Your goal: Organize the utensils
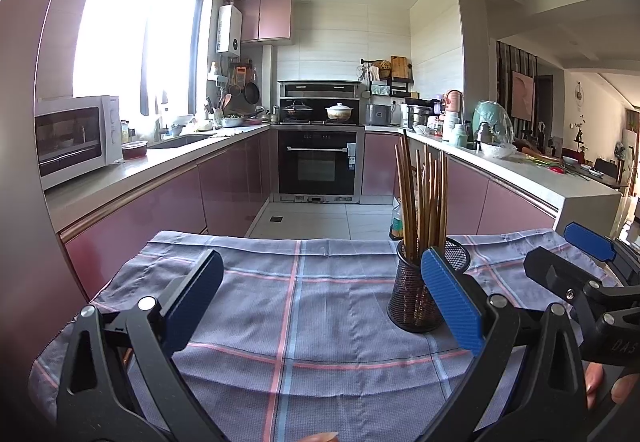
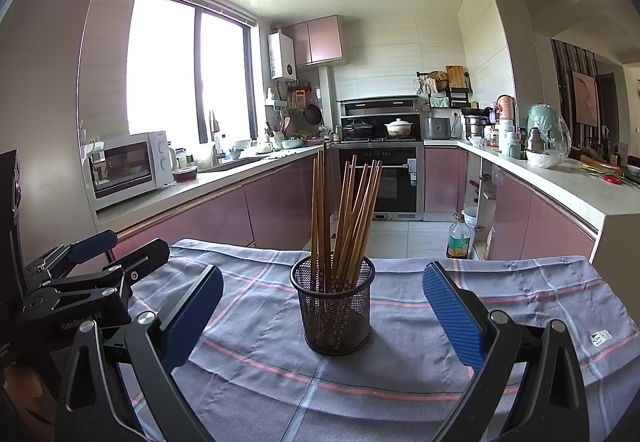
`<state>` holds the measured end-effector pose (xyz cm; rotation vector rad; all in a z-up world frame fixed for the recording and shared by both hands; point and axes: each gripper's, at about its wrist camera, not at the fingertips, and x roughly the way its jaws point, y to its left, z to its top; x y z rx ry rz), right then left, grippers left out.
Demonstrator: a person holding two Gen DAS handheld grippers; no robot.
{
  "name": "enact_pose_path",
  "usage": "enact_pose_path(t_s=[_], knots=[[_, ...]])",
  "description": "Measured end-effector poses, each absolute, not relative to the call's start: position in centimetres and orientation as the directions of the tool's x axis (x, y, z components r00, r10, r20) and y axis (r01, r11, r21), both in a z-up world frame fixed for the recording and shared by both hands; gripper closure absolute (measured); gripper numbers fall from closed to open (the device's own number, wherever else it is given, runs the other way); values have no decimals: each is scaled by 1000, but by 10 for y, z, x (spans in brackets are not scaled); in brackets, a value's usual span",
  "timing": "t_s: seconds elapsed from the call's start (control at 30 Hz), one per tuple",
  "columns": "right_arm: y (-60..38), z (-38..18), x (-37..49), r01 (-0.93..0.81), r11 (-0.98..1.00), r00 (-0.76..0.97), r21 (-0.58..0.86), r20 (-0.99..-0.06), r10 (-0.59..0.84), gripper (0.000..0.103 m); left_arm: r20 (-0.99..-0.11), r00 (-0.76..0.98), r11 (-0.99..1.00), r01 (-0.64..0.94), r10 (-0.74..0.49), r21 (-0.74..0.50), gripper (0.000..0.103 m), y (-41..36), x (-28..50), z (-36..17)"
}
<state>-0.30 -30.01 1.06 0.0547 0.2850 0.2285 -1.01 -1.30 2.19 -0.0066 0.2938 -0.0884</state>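
While both of my grippers hang low over the near edge of the cloth-covered surface [image 2: 400,374], I read the scene from the left across. My left gripper [image 1: 320,306] has its blue pads spread wide with nothing between them; through its camera only checked cloth lies ahead, and the task's things sit off to its right, half hidden behind its right-hand pad. Next comes the black mesh holder [image 2: 334,306], standing upright on the cloth toward the middle of the surface, with a bundle of wooden chopsticks [image 2: 346,217] standing in it, their long axes close to vertical and fanning a little at the tops. My right gripper [image 2: 322,316] is likewise wide open and empty, and the holder sits almost dead centre between its pads, a little ahead of them and apart from both. I see no loose utensils on the cloth in either view, so I judge the sorting is either near its end or the chopsticks themselves are what I must handle. By my reading the right gripper is the better placed: it faces the holder squarely, whereas the left would have to swing rightward to reach it.
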Motion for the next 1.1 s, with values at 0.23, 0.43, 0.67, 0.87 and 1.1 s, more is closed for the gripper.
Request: enact_pose_path(t_s=[0.23,0.43,0.67,0.87,1.1], knots=[[-300,11,-2,-217,972,934,87,-272,233,7,-289,953,996,88,-90,-21,5,-13,-10,22],[-300,12,0,-217,973,933,83,-276,232,7,-289,953,996,84,-86,-20,5,-13,-10,22],[-301,12,0,-217,973,933,84,-275,232,7,-287,955,997,75,-79,-24,5,-11,-8,23],[-301,12,1,-216,973,933,83,-278,231,7,-287,956,998,63,-66,-21,5,-11,-7,22],[-303,10,2,-216,973,930,84,-286,231,7,-297,952,997,70,-71,-14,5,-13,-4,19]])
